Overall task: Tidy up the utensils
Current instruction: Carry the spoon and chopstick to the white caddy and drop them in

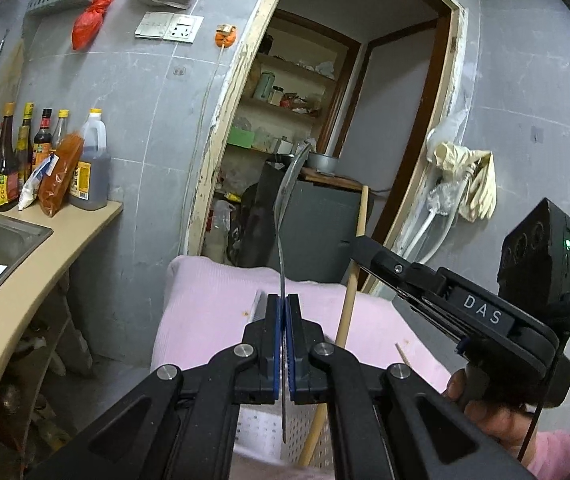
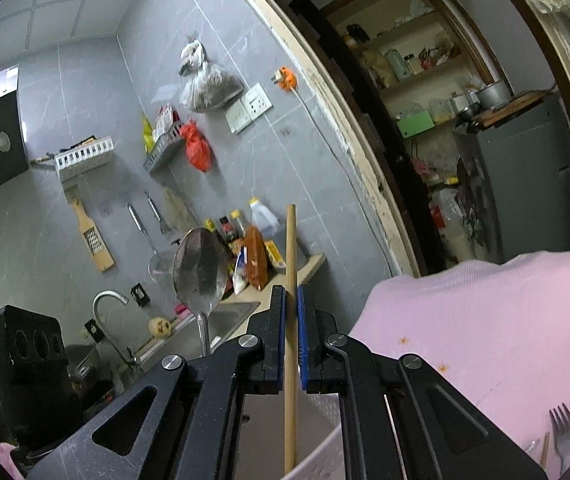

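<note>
Above white basket (image 2: 317, 462), chopstick (image 2: 291, 320), spoon (image 2: 199, 270)

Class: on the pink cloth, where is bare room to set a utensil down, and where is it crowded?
The pink cloth is bare across its middle, between the doorway and the basket. It is crowded at its near right corner, around the fork.

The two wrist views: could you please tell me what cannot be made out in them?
- Left wrist: basket interior hidden behind the left hand-held gripper holding the spoon.
- Right wrist: chopstick lower end hidden behind the basket rim, below the right hand-held gripper.
- Right wrist: fork handle cut off by the frame edge.
</note>
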Motion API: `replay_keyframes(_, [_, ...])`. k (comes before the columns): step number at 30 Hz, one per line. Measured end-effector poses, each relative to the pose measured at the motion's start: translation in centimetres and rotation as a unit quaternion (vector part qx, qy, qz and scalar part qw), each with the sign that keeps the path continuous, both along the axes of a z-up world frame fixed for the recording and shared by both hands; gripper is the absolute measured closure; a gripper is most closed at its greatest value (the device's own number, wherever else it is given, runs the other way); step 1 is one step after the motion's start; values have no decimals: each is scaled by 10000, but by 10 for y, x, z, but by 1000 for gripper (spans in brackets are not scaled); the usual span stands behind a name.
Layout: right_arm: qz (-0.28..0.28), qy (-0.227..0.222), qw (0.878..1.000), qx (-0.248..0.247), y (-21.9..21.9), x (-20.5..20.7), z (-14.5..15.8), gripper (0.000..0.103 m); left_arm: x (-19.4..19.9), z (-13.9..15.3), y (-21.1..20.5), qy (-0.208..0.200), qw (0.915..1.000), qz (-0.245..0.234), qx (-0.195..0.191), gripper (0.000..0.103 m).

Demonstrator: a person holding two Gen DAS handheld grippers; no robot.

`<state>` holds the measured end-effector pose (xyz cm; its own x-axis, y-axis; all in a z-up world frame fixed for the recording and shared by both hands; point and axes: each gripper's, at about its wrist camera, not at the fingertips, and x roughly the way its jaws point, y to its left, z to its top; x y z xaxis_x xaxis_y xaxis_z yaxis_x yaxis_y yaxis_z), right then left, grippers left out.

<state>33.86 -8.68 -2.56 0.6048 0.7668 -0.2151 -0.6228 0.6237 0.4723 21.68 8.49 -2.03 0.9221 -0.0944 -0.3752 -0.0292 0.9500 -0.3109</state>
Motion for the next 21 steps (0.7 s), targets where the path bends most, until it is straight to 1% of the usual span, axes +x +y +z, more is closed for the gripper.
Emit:
replay_keyframes(5, [98, 67, 9999, -108, -1, -3, -3, 98, -3, -6, -2, 113, 9999, -37, 58, 100])
replay_keyframes(11, [203, 110, 9995, -230, 1, -6, -4, 98, -5, -6, -3, 166, 9998, 15, 115, 100])
replay_keyframes(17, [269, 155, 9990, -318, 1, -10, -3, 97, -10, -6, -7, 262, 9995, -75, 185, 100])
replay_keyframes(21, [243, 241, 9988, -350, -2, -11, -6, 97, -12, -7, -7, 320, 9993, -117, 140, 100])
